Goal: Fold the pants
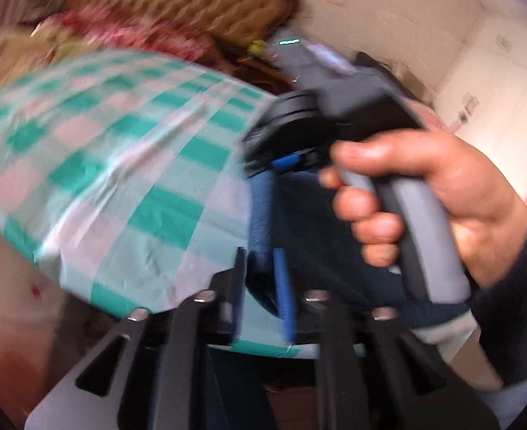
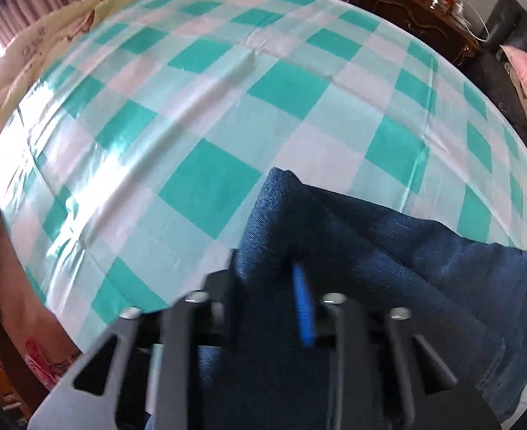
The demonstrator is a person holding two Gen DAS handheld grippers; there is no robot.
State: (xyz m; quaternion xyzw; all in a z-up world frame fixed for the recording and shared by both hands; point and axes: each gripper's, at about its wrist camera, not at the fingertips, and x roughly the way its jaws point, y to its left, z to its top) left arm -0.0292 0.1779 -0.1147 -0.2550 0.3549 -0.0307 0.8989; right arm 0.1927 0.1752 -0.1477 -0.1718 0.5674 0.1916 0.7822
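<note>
You're at the gather step of the fold: the pants (image 2: 388,251), dark blue denim, lie bunched at the near edge of the table (image 2: 227,114), which is covered by a green-and-white check cloth.

Your right gripper (image 2: 267,286) points steeply down, and its fingers (image 2: 303,308) are almost closed on a raised ridge of denim. That pinch looks secure.

Your left gripper (image 1: 263,286) tilts down at a shallower angle toward the same bundle. Its fingers (image 1: 284,286) stand partly apart with denim in the gap; the view is blurred, and I can't tell whether they press on it.

Your right hand (image 1: 424,200) wraps the grey handle just ahead of the left gripper, so the two tools are working close together.

Next, I'd close the left side firmly on a matching edge, then lift both together and carry the fabric across the table to lay a flat fold. Keep the two apart enough not to collide.
</note>
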